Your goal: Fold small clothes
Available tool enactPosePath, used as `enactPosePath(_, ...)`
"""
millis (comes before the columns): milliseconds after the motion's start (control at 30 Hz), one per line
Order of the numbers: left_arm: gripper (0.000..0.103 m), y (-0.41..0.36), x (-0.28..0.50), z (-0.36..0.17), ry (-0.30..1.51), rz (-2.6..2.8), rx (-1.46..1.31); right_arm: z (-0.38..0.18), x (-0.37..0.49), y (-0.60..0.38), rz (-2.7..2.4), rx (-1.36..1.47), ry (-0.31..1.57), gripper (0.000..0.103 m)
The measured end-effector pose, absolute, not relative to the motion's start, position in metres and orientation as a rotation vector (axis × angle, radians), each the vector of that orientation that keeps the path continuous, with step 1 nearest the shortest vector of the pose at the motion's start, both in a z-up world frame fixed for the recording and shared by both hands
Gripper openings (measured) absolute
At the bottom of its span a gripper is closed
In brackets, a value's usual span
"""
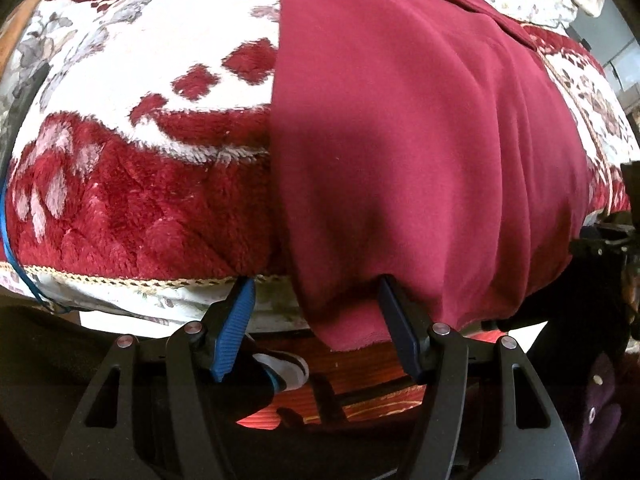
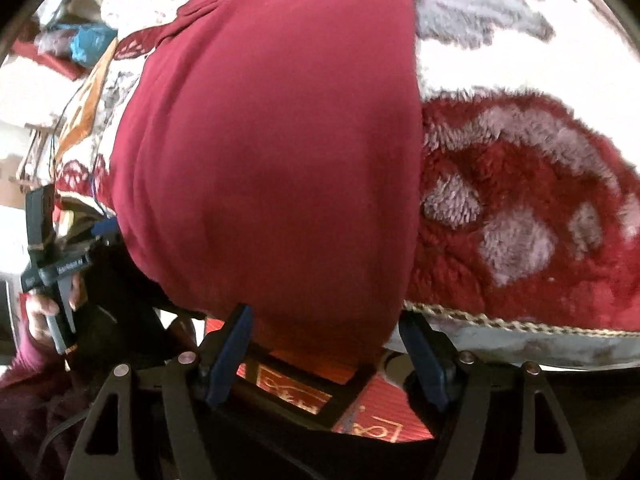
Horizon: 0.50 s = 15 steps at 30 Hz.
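Observation:
A dark red garment (image 1: pixel 420 140) lies spread over a plush red and white floral blanket (image 1: pixel 140 120), its near hem hanging over the bed edge. My left gripper (image 1: pixel 316 292) is open, its jaws wide apart at the hem's left corner, with the cloth draped over the right finger (image 1: pixel 396 320). In the right wrist view the same garment (image 2: pixel 272 140) fills the middle. My right gripper (image 2: pixel 328 320) is open, with the hem's right corner hanging between the fingers. The left gripper tool (image 2: pixel 52 240) shows at the left edge, held by a hand.
The blanket's braided edge (image 2: pixel 520 324) marks the bed's near side. Below it is a red patterned rug (image 2: pixel 360 400) on the floor. A white shoe (image 1: pixel 284 368) shows under the left gripper. Clutter and a blue bag (image 2: pixel 88 44) sit at far left.

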<state>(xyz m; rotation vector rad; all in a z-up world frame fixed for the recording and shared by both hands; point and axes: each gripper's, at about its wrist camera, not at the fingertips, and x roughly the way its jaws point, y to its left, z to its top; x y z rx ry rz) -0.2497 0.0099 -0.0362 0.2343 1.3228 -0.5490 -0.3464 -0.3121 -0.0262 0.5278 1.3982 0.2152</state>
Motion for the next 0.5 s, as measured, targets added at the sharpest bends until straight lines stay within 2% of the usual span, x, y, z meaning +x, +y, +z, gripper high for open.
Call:
enactPosePath(100,0.06,0.008,-0.251,-0.037,1.325,-0.568,0.227,-0.028,-0.345,-0.311,0.22,0.546,1.405,0.073)
enactPosePath(133,0.047,0.009,-0.25,-0.039,1.337,-0.581,0.207,-0.027,-0.345,-0.309,0.224,0.536,1.403,0.072)
enactPosePath(167,0.023,0.01,-0.249,-0.041,1.352,-0.59,0.19,-0.024,-0.345,-0.307,0.232,0.521,1.393,0.059)
enactPosePath(200,0.013,0.011,-0.249,-0.043,1.372,-0.597,0.171,-0.021,-0.346,-0.304,0.241,0.509,1.375,0.042)
enactPosePath(300,0.007,0.01,-0.252,-0.04,1.361,-0.613,0.189,-0.016,-0.346,-0.297,0.283,0.474,1.36,0.025)
enactPosePath(500,0.007,0.013,-0.254,0.01,1.271,-0.691,0.154,0.018,-0.351,-0.297,0.383,0.467,1.265,0.018)
